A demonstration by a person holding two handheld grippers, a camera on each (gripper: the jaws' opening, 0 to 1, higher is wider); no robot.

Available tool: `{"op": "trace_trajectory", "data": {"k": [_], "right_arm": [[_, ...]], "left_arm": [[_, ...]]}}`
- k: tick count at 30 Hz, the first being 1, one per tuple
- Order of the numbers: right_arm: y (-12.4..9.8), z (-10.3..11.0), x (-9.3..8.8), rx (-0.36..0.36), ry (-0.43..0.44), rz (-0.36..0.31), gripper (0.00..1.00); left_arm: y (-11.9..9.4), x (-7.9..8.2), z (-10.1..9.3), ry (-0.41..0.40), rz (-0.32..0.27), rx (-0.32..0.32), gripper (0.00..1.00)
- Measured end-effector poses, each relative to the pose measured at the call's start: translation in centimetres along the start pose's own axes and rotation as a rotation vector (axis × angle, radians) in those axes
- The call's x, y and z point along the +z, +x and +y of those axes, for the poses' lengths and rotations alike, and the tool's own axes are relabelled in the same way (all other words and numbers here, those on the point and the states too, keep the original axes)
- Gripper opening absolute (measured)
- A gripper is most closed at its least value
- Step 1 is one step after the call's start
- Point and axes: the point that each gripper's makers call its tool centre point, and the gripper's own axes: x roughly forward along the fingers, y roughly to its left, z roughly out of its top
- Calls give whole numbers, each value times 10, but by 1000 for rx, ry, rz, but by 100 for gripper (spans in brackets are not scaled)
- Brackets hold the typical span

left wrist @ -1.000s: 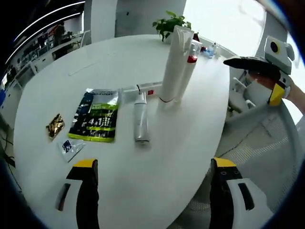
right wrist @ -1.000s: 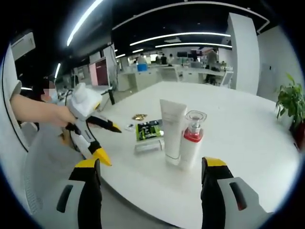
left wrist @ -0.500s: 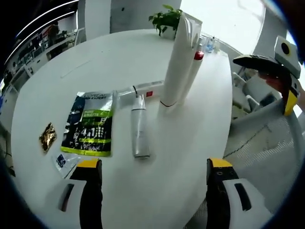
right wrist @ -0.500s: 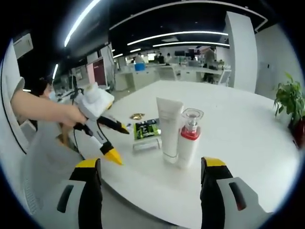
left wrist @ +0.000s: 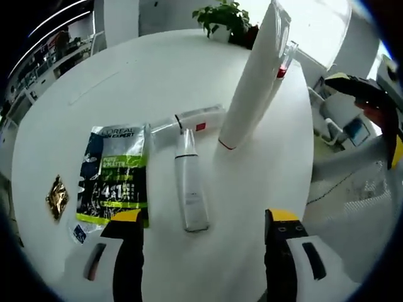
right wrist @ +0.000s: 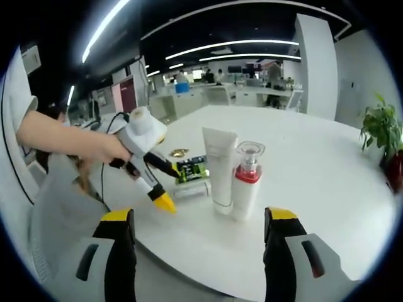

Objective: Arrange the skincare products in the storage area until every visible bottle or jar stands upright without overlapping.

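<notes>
My left gripper view looks steeply down from close above, past my jaws, onto the white table point(left wrist: 189, 69). My right gripper view sits lower, off the table's edge, facing level across it. Both share the upright white tube point(left wrist: 255, 78) point(right wrist: 218, 167) ahead.

Bright, even light. Window glare washes out the top right of the left gripper view. Ceiling strip lights point(right wrist: 214, 47) glow in the right gripper view. White bench point(left wrist: 126, 75) nearly overexposed; shadows faint. Strong fisheye bending at edges.
</notes>
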Motion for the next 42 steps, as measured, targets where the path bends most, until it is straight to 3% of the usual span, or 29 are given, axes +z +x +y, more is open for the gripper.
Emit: {"op": "trace_trajectory", "data": {"k": [9,18,31,42], "right_arm": [[1,-3,-2,-11,7,5,83],[1,-5,-2,-18,10,8,83],[1,-7,-2,-21,17,5,83],[1,-7,-2,-22,19,5,83]], "left_arm": [[14,14,-1,20,37,-9,59],[25,23,16,26,45,20,49],[32,20,10,21,110,25,41],[36,20,18,69,143,69,24]]}}
